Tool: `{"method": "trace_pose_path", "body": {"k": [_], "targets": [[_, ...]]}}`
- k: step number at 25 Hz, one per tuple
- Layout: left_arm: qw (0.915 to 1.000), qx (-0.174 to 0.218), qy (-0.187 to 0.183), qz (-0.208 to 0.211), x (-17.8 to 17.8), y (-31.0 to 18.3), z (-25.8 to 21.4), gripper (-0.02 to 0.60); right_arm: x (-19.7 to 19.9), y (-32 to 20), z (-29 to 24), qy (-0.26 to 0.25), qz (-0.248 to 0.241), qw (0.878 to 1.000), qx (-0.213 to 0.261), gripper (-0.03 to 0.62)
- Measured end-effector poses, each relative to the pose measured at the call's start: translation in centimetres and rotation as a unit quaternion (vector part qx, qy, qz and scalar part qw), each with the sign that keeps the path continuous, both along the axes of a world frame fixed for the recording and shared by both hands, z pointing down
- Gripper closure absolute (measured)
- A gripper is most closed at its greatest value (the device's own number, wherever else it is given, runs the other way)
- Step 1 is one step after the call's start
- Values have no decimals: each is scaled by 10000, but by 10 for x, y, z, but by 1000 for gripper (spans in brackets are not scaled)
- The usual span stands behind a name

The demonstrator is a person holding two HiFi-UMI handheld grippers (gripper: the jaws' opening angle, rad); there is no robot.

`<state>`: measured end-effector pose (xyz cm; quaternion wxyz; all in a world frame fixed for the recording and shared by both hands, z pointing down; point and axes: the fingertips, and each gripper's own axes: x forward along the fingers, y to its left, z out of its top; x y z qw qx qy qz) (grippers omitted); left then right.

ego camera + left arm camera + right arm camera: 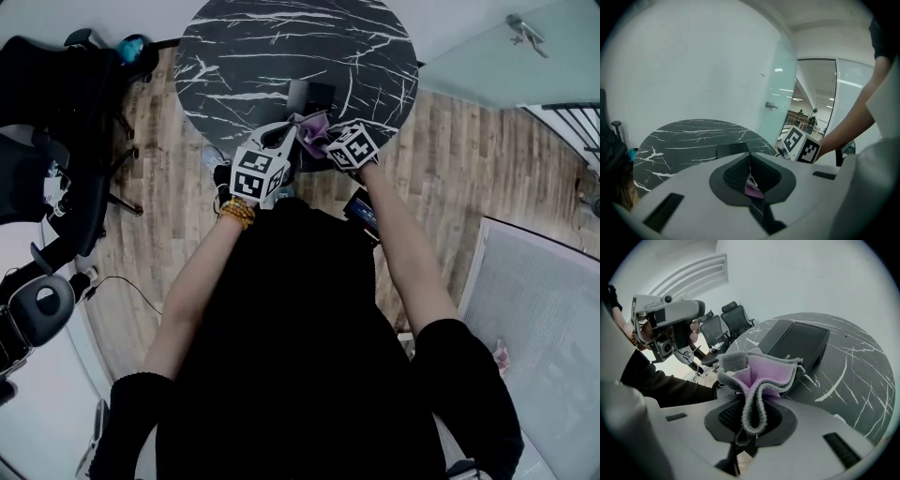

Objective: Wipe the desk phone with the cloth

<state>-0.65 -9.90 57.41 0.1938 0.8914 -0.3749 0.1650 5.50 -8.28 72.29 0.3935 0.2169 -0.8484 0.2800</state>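
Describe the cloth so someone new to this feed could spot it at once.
Find the round black marble table and look to its near edge. The cloth bunches up from the right gripper, in front of the dark desk phone, with a bit also in the left gripper. It is the only soft thing there: lilac with grey edges.

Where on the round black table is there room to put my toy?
Most of the table is bare: the far half, and the patches left and right of the desk phone. It is crowded only at the near edge, where the left gripper and right gripper pinch the cloth by the phone.
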Motion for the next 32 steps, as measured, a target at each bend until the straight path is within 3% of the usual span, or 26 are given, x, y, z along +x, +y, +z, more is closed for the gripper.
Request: {"method": "trace_pose_path", "body": {"k": [3, 6, 8, 13, 17, 21, 25, 28, 32], "targets": [[9999, 77, 56, -53, -2, -3, -8, 568, -4, 11, 1, -158, 30, 9987, -477, 539], [9997, 191, 104, -119, -3, -6, -18, 568, -6, 36, -1, -288, -292, 9936, -1053, 539], [9993, 264, 174, -178, -5, -10, -26, 568, -4, 31, -10, -284, -392, 9952, -853, 539], [9974, 554, 355, -309, -5, -25, -57, 568, -6, -18, -68, -879, 186, 9960, -22, 539], [9926, 1011, 575, -358, -3, -40, -104, 568, -14, -51, -139, -1524, 512, 9826, 927, 539], [9837, 1610, 687, -406, -3, -50, -153, 568, -26, -64, -212, -2266, 710, 9509, 1984, 539], [9720, 2070, 975, -532, -8, -49, -200, 568, -21, -60, -281, -2930, 1084, 8880, 3374, 539], [9625, 2499, 879, -580, -10, -47, -221, 568, -9, -53, -308, -2819, 1295, 8584, 4086, 539], [9522, 2876, 532, -876, -20, -44, -219, 568, 3, -38, -326, -2578, 1701, 8329, 4591, 539]]}}
